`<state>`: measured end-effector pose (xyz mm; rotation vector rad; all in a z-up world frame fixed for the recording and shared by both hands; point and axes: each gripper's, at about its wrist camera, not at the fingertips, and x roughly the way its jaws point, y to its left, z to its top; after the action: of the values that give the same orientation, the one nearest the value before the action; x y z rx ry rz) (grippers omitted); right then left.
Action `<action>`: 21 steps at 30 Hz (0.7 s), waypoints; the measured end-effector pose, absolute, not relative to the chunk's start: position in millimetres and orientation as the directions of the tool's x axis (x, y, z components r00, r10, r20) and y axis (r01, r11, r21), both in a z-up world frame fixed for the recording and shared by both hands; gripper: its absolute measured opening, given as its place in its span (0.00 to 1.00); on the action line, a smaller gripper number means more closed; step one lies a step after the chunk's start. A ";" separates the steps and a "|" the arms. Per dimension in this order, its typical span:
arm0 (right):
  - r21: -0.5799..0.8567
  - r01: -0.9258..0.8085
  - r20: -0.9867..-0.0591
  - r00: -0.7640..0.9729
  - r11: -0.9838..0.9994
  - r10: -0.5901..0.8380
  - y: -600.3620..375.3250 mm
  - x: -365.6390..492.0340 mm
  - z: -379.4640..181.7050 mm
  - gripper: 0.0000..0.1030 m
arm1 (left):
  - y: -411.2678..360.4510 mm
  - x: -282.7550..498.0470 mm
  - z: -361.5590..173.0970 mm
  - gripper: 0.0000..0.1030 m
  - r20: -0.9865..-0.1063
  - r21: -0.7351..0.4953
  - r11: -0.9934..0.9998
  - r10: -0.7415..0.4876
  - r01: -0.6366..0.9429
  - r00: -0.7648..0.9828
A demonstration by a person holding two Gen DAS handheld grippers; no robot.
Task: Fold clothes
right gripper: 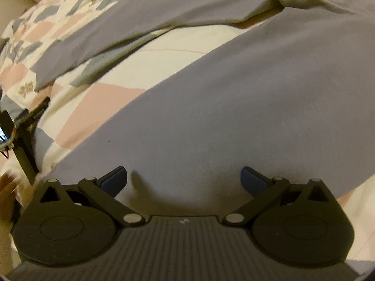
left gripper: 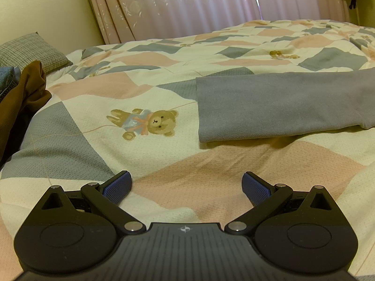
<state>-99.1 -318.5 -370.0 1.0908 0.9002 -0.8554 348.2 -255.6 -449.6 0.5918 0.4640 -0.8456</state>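
Observation:
A grey-blue garment lies flat on a patchwork bedspread. In the left wrist view one leg or sleeve of it stretches in from the right, its cut end facing left. My left gripper hovers open over bare bedspread, short of that end. In the right wrist view the same garment fills the middle, with a second limb running along the top. My right gripper stands open right above the near cloth, nothing between its fingers.
The bedspread has pink, grey and cream patches and a teddy bear print. A brown garment and a grey pillow sit at the left. Curtains hang behind. A black stand and a hand show at left.

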 end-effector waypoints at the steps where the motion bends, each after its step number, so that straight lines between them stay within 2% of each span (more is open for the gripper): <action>1: 0.360 0.904 -0.909 0.396 0.231 -0.132 -318.0 -101.2 -369.7 0.99 | -255.3 348.1 -449.6 1.00 -0.596 0.297 0.522 -0.553 0.799 0.583; 7: 0.386 0.908 -0.894 0.412 0.163 -0.175 -311.3 -113.8 -371.8 0.99 | -256.1 346.5 -451.1 1.00 -0.587 0.305 0.524 -0.554 0.795 0.591; 12: 0.401 0.910 -0.885 0.415 0.105 -0.211 -305.0 -121.2 -364.0 0.99 | -261.7 339.2 -450.0 1.00 -0.576 0.362 0.512 -0.534 0.779 0.619; 15: 0.416 0.906 -0.871 0.422 0.080 -0.252 -303.4 -129.6 -348.8 0.99 | -265.8 335.6 -441.3 1.00 -0.601 0.397 0.490 -0.501 0.777 0.623; 17: 0.425 0.903 -0.858 0.426 0.067 -0.288 -304.0 -139.9 -336.3 0.99 | -269.5 333.2 -428.2 1.00 -0.657 0.392 0.461 -0.465 0.796 0.593; 21: 0.421 0.905 -0.838 0.411 0.056 -0.358 -311.4 -165.2 -314.9 0.99 | -275.0 302.4 -381.7 1.00 -0.692 0.438 0.379 -0.436 0.815 0.575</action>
<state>-165.2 -311.4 -314.9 1.1306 0.6137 -1.0556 302.4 -275.0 -381.7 0.8479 0.5164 -0.8452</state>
